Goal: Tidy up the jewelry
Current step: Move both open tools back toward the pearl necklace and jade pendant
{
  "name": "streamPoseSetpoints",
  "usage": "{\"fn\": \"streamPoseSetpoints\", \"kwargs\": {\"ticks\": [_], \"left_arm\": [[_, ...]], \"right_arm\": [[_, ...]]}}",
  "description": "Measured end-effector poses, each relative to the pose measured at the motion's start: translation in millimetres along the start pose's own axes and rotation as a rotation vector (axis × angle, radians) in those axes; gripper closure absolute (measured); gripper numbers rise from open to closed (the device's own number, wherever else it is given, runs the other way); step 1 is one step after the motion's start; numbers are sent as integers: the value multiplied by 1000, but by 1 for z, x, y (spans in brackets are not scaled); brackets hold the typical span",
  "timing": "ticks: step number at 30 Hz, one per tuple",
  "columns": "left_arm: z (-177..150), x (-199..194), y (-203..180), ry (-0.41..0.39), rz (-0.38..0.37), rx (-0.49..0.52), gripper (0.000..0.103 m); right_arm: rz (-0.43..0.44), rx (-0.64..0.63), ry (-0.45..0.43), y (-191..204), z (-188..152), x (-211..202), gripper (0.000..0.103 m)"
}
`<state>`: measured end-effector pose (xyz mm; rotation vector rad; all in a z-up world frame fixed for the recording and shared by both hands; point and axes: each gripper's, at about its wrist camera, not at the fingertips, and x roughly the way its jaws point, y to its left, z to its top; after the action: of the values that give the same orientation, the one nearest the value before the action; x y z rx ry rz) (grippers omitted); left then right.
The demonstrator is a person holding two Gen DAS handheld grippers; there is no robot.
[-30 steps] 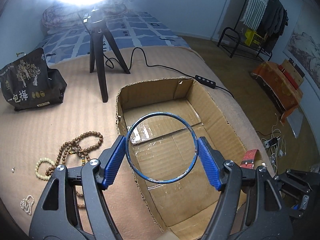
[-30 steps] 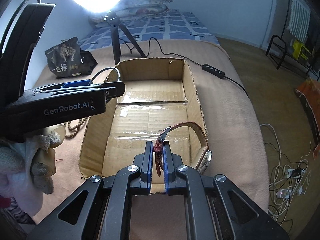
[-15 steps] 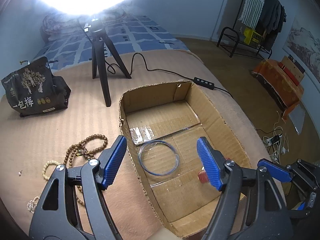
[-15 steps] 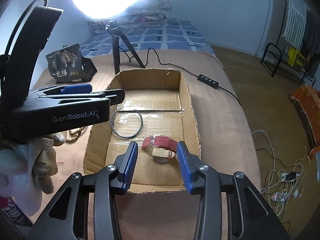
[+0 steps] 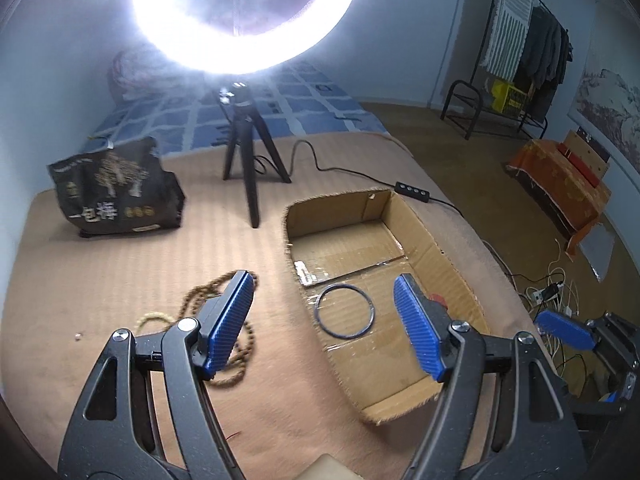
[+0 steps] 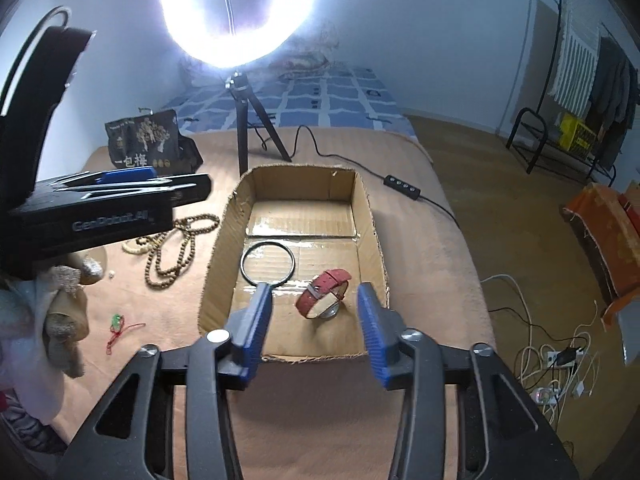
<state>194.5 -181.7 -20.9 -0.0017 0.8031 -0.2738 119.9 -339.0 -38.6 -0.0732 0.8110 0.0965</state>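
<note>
An open cardboard box (image 5: 436, 248) (image 6: 372, 216) sits on the tan bed cover. Flat on its floor lies a thin blue bangle (image 5: 345, 311) (image 6: 267, 262). Beside the bangle in the box rests a red-strapped watch (image 6: 325, 293), seen only as a red sliver (image 5: 440, 300) behind a finger in the left wrist view. My left gripper (image 5: 324, 316) hangs open above the box's left wall, holding nothing. My right gripper (image 6: 314, 312) hovers over the box's near end; its jaws are opening, clear of the watch below. A brown bead necklace (image 5: 208, 300) (image 6: 176, 248) lies left of the box.
A ring light on a black tripod (image 5: 250, 160) (image 6: 244, 120) stands behind the box, its cable and controller (image 5: 412, 191) trailing right. A black snack bag (image 5: 116, 192) sits at the back left. A cream bead bracelet (image 6: 138, 245) and red cord (image 6: 120, 330) lie on the cover.
The left gripper let go of the blue bangle, which dropped into the box. The right gripper opened and released the watch into the box. Both grippers rose and drew back.
</note>
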Motion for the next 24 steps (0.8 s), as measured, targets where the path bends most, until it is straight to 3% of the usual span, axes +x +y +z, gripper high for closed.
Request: {"fn": "streamPoseSetpoints", "kwargs": {"ticks": [9, 24], "left_arm": [[-22, -55, 48, -39, 61, -36, 28], [-72, -99, 144, -47, 175, -90, 28]], "right_arm": [[47, -14, -53, 31, -10, -25, 52], [153, -70, 3, 116, -24, 1, 52]]}}
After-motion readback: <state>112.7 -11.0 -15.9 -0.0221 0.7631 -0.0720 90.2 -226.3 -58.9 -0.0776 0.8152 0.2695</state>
